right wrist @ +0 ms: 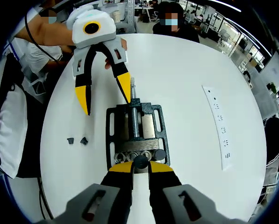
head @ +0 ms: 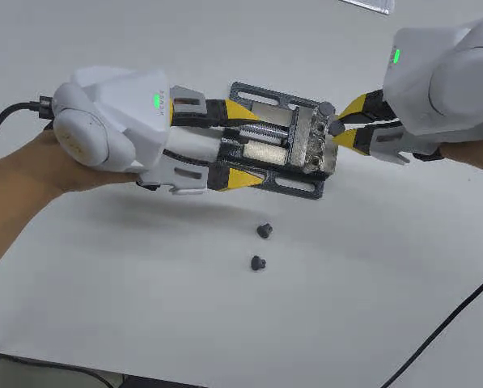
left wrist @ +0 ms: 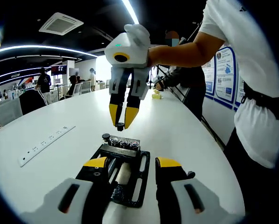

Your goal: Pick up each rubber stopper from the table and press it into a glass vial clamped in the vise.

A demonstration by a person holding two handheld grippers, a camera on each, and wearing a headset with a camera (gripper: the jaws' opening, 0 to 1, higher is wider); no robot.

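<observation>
My left tool [head: 253, 145] is spread wide. Its yellow tips stand on either side of the screw end of the black vise [right wrist: 134, 122], left of centre in the head view. I cannot tell whether they touch the vise.

My right tool [right wrist: 140, 167] pinches a dark rubber stopper [right wrist: 140, 162] between its tips, at the bottom centre of the right gripper view. The stopper is right over the row of glass vials [right wrist: 130, 155] clamped at that end of the vise. In the left gripper view it hangs just above the vials, with a small gap showing below it. The vial at one end of the row carries a seated stopper [right wrist: 160, 154].

On the white desk [head: 144, 283], below centre in the head view, lie a loose stopper [head: 264, 230] and a second loose stopper [head: 258, 263]. They are near each other and apart from the vise. A white power strip [right wrist: 221, 126] lies on the desk at the right of the right gripper view.
</observation>
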